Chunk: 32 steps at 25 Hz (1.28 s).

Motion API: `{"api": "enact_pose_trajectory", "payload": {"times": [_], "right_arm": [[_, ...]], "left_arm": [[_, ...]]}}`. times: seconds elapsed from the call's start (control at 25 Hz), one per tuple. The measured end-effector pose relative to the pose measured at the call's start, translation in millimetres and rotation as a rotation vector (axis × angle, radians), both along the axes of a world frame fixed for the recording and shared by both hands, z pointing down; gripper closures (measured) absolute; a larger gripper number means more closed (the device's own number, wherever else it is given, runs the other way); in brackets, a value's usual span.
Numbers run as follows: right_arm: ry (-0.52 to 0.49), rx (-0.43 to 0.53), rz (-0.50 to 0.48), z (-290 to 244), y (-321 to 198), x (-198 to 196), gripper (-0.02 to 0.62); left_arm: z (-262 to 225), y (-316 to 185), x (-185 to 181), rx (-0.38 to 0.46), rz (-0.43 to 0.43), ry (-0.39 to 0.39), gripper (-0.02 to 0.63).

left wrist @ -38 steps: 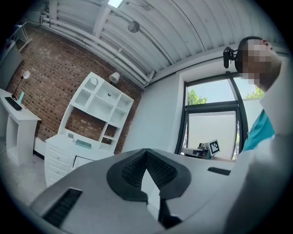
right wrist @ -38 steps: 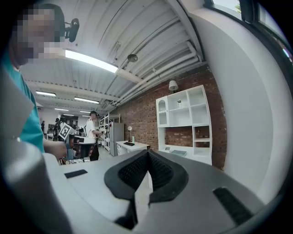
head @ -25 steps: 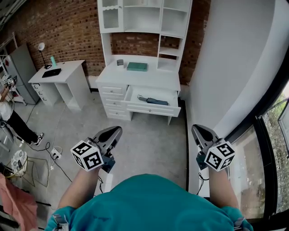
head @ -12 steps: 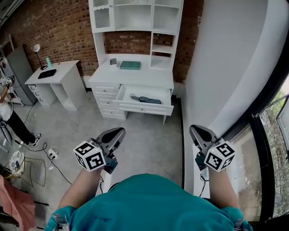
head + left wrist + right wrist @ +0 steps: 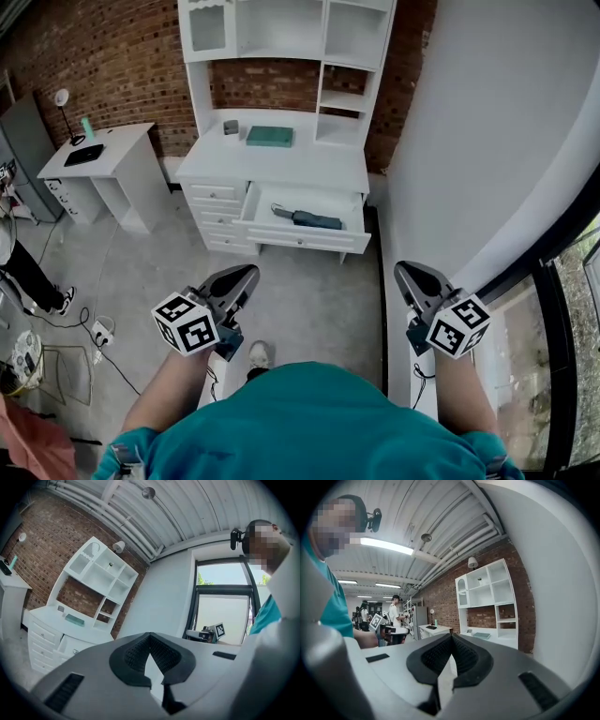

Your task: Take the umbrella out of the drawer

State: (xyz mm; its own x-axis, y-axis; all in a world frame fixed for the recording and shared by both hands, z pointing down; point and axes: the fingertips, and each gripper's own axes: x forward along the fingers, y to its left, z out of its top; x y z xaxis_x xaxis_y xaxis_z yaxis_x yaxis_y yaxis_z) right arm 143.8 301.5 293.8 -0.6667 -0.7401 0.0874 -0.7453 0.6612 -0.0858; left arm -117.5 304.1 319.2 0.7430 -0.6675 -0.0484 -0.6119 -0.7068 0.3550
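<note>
With fingers of left gripper and right gripper closed and empty, well apart from open drawer: close in, spread fingers, pinch umbrella lying across drawer's middle, handle seemingly leftward; lift above front edge.

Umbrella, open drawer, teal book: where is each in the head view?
umbrella (image 5: 314,221), head view, middle of its folded body.
open drawer (image 5: 309,241), head view, its front panel.
teal book (image 5: 269,136), head view, its cover.

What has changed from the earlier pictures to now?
The person has stepped toward the desk: it looks nearer, and a shoe now shows. Nothing was grasped or released. The umbrella still lies in the open drawer; the left gripper and right gripper stay shut and empty.
</note>
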Motion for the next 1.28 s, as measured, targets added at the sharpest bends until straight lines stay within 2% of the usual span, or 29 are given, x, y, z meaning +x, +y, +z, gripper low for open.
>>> {"api": "enact_pose_trajectory", "payload": {"times": [0.2, 0.4, 0.64, 0.96, 1.16, 1.28], "right_arm": [[-0.009, 0.014, 0.019, -14, -88, -50, 0.574], [-0.026, 0.022, 0.027, -32, -176, -98, 0.574], [-0.022, 0.016, 0.044, -37, -260, -129, 0.574], [-0.028, -0.029, 0.052, -24, -341, -112, 0.574], [-0.033, -0.028, -0.014, -18, -393, -73, 0.574], [-0.018, -0.011, -0.075, -14, -431, -46, 0.574]], "left_arm": [[-3, -96, -42, -0.002, 0.049, 0.006, 0.601], [-16, -187, -79, 0.008, 0.105, -0.020, 0.601], [-22, -276, -108, 0.009, 0.137, -0.026, 0.601], [-8, -355, -97, -0.019, 0.141, -0.033, 0.601], [3, -397, -60, -0.032, 0.092, -0.049, 0.601], [3, -425, -32, -0.015, 0.026, -0.047, 0.601]]}}
